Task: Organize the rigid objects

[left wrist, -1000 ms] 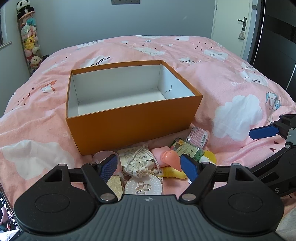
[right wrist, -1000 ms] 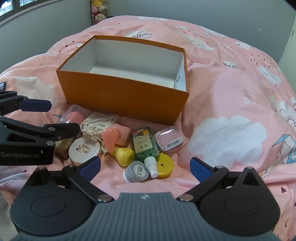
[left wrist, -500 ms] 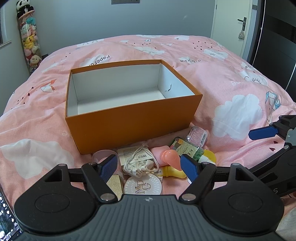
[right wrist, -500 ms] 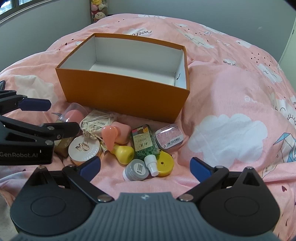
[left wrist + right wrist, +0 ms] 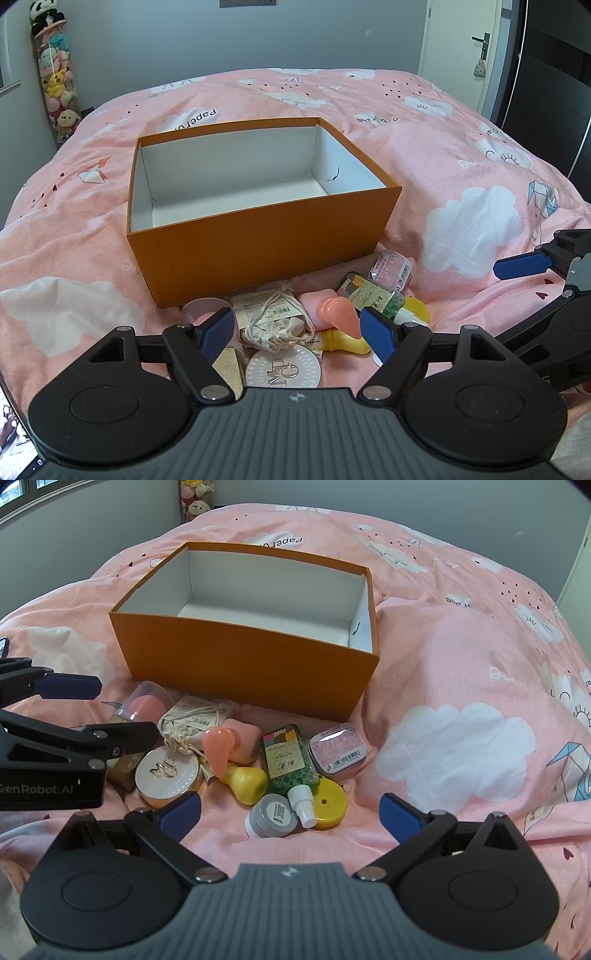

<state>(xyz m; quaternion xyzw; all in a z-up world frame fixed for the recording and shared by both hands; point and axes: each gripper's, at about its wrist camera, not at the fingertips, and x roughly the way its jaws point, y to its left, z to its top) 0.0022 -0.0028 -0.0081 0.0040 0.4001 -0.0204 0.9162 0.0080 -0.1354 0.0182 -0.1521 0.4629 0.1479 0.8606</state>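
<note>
Both grippers hover over the pile, and nothing is in hand. The left gripper [image 5: 297, 330] has its fingers spread wide and empty above the cloth pouch [image 5: 275, 326]; the right gripper [image 5: 290, 814] is spread just as wide, empty, over the grey jar [image 5: 271, 814].

The risk here is the crowding. The items lie touching one another on a soft pink duvet [image 5: 461, 672], just in front of the orange box [image 5: 243, 664]. Go in for one and a finger could well nudge its neighbour, or catch the pouch's string. The yellow bottle [image 5: 245, 782] and peach cap [image 5: 218, 749] look rounded and smooth, so I'd expect them to roll or slip out of a pinch. The duvet will give under pressure, so a flat piece like the round compact [image 5: 168, 777] may sink away from the pads. The two grippers sit close together too; they could clash.

The box stands open, white inside, nothing in it yet. The pile: compact, green bottle [image 5: 290, 762], pink tin [image 5: 338, 749], yellow lid [image 5: 330, 803], pink soap [image 5: 243, 736], a pink sponge under a clear dome [image 5: 146, 707].
</note>
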